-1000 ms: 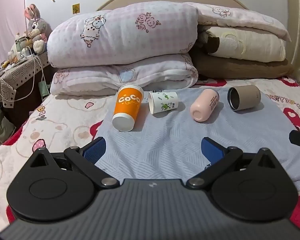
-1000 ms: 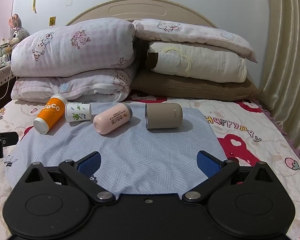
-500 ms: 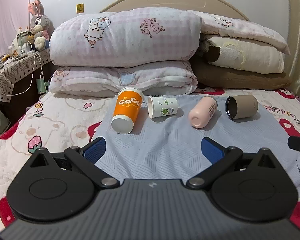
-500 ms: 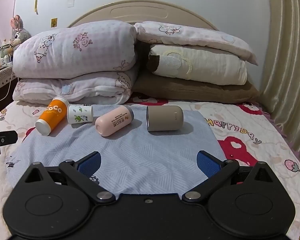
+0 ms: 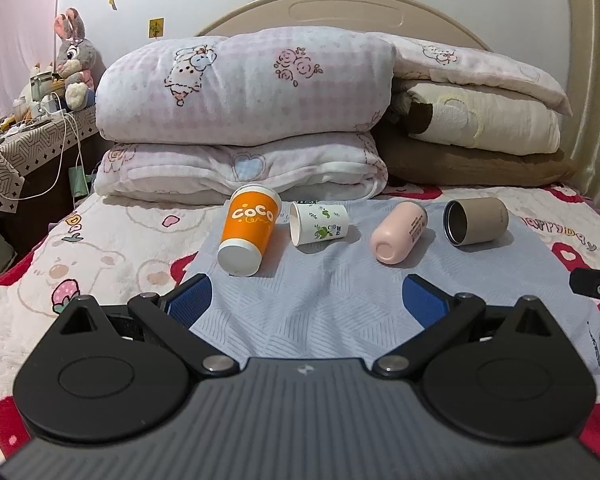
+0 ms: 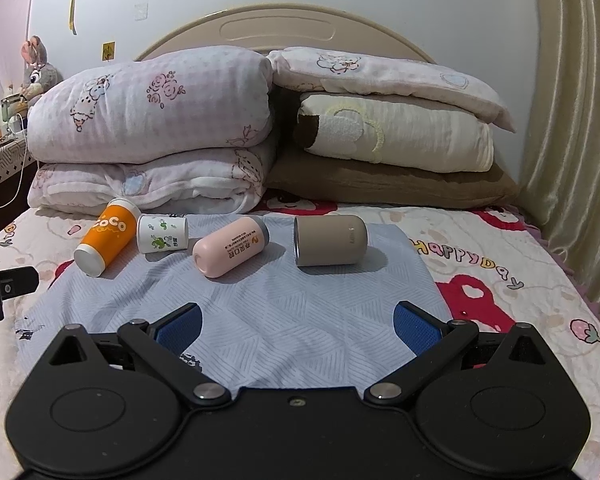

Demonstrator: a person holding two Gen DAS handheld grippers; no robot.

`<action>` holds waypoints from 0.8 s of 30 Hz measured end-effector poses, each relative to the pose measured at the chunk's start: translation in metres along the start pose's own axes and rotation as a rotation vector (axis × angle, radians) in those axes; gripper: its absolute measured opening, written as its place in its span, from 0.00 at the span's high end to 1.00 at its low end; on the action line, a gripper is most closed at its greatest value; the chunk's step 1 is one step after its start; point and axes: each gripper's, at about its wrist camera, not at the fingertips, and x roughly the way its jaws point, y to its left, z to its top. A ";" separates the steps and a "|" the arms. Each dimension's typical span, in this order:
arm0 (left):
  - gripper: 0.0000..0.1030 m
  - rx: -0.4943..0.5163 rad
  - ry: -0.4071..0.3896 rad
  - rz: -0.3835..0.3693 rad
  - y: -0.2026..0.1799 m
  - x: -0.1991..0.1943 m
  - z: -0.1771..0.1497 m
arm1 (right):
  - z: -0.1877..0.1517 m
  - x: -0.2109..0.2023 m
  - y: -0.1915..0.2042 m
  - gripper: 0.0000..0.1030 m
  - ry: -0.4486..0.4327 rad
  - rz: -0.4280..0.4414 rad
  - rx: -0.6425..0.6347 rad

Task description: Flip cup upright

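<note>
Several cups lie on their sides in a row on a pale blue cloth (image 5: 320, 304) on the bed: an orange cup (image 5: 249, 235) (image 6: 106, 242), a small white paper cup (image 5: 319, 223) (image 6: 162, 234), a pink cup (image 5: 398, 233) (image 6: 230, 246) and a tan cup (image 5: 476, 221) (image 6: 330, 240). My left gripper (image 5: 307, 300) is open and empty, near the cloth's front, short of the cups. My right gripper (image 6: 298, 326) is open and empty, also short of the cups.
Stacked quilts and pillows (image 5: 244, 120) stand right behind the cups against the headboard. A cluttered bedside table (image 5: 24, 140) with a plush rabbit is at the left. Curtains (image 6: 572, 120) hang at the right. The patterned bedsheet (image 6: 500, 264) surrounds the cloth.
Both grippers have drawn back and risen a little, so the cups sit slightly lower and farther in view. The cups have not moved. Both stay open.
</note>
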 end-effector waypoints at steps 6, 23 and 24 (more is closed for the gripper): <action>0.00 -0.005 -0.017 0.000 -0.001 0.000 -0.003 | -0.001 -0.001 0.001 0.00 -0.006 0.005 0.001; 0.00 -0.023 -0.010 0.000 0.003 0.000 -0.003 | 0.000 -0.001 0.003 0.00 -0.003 0.011 -0.011; 0.00 -0.023 -0.009 -0.001 0.003 0.000 -0.003 | 0.000 -0.001 0.002 0.00 -0.002 0.011 -0.011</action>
